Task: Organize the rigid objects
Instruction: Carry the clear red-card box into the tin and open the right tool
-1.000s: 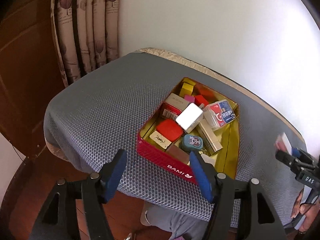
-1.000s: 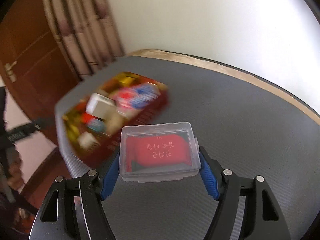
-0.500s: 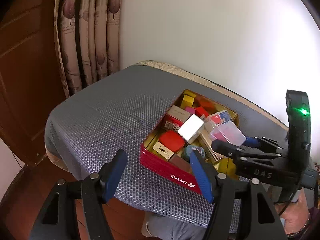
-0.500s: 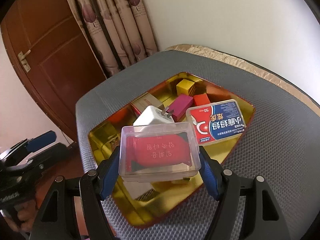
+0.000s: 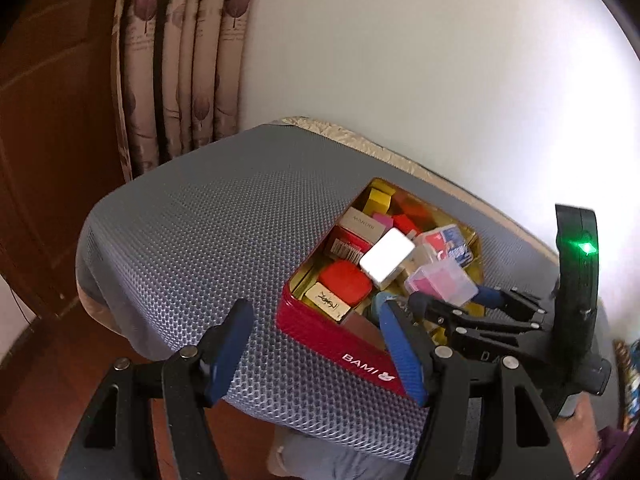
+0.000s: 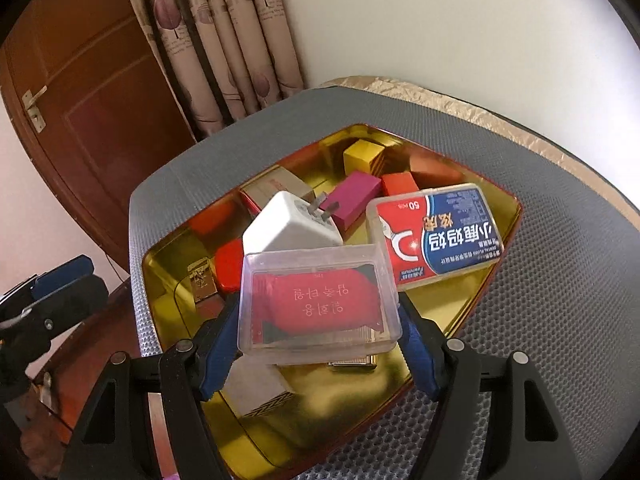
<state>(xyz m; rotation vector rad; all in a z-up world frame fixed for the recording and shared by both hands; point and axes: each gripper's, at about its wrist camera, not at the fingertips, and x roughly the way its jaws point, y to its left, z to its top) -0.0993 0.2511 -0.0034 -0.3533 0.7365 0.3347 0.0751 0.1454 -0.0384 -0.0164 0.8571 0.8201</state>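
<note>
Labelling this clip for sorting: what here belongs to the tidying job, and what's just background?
Job:
- clear plastic box held in right tongs
- red tin
- white charger
- floss box

Background:
- curtain
- door
- left tongs, empty

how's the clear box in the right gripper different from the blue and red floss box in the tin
The clear box is held above the tin between the right gripper fingers; the floss box lies inside the tin. The clear box is plain plastic showing a red packet inside; the floss box carries a red and blue printed label. The clear box looks smaller, though it sits nearer the camera. Both are flat, rectangular, lidded plastic cases.
</note>
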